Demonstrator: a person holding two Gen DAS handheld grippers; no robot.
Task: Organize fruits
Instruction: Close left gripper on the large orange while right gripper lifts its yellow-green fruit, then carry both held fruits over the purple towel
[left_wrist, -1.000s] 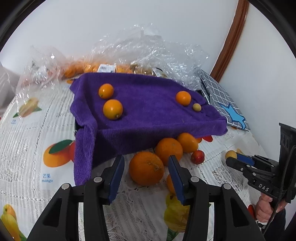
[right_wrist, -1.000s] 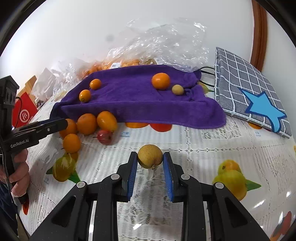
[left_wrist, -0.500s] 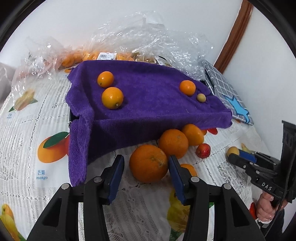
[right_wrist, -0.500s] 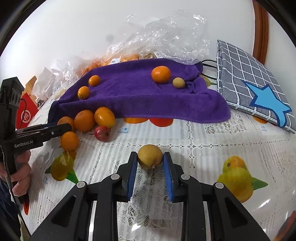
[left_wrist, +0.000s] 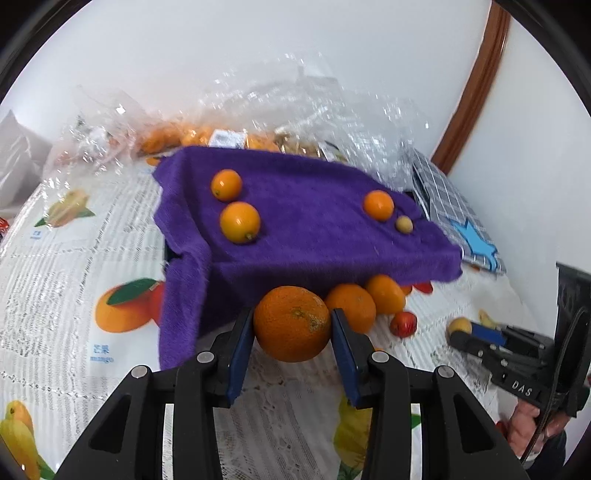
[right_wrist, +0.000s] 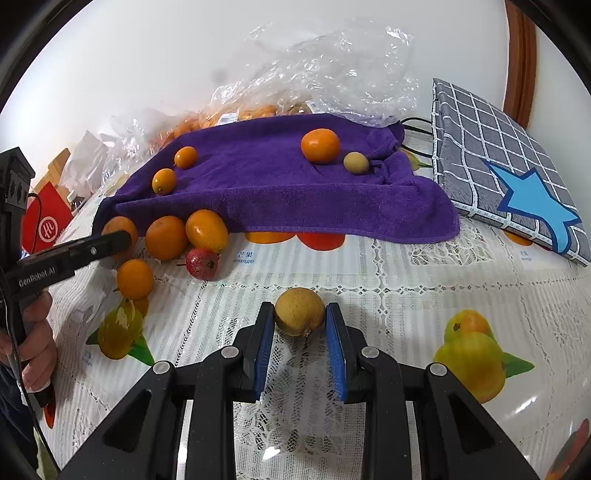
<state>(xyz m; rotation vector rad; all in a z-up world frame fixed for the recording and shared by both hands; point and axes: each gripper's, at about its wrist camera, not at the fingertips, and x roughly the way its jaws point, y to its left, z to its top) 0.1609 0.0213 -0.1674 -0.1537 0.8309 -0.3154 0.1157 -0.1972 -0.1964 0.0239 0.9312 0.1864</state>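
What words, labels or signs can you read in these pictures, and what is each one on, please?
"GenRobot.AI": on the left gripper body.
"DAS": on the right gripper body.
"mango", under two blurred Chinese characters: on the tablecloth.
White round logo, unreadable: on the red box.
Bag label: too small to read.

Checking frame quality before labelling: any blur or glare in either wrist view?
Left wrist: purple towel and background smeared by motion blur, big orange fairly sharp. Right wrist: crisp throughout, glare on the plastic bags and the glossy tablecloth.
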